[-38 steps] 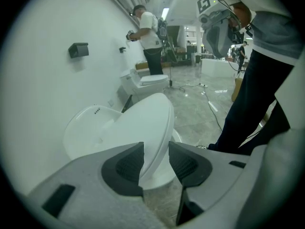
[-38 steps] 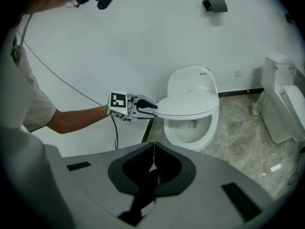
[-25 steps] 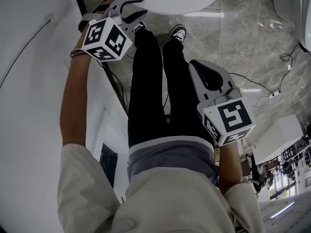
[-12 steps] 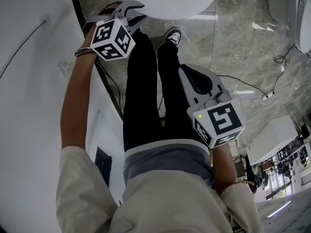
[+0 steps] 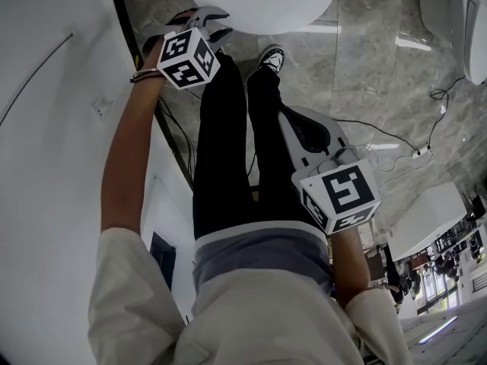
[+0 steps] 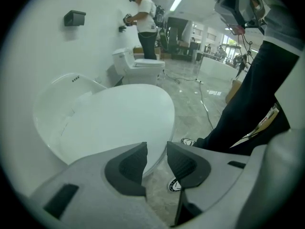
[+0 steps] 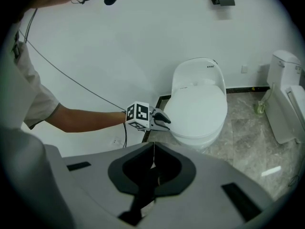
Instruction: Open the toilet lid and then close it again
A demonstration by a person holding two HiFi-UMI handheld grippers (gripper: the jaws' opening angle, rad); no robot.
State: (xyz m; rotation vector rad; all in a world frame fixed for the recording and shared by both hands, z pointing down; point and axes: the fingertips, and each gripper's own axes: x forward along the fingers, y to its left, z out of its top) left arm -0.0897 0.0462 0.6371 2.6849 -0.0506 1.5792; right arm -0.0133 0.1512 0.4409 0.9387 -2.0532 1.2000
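1. My left gripper (image 6: pixel 157 151) is held out at the front left rim of the toilet lid (image 7: pixel 198 106), pointing steeply down.
2. Its jaws stand apart with a narrow gap between them and have just been closing a little. The lid's front rim shows through that gap, but the pads do not press on it. I cannot tell whether the rim is truly between the jaws or just past their tips.
3. The toilet lid lies flat and shut on the toilet (image 7: pixel 191 140), which stands on the floor (image 7: pixel 238 149) with its back against the white wall (image 7: pixel 119 42).
4. My right gripper (image 7: pixel 153 148) hangs back by my right leg, well apart from the toilet and aimed towards it. Its jaws are pressed together with only a thin seam between them and nothing in them.
5. My shoe (image 5: pixel 275 54) stands on the grey marbled floor just in front of the toilet.
6. A second toilet (image 7: pixel 286 99) stands further along the same wall, at the right edge of the right gripper view.
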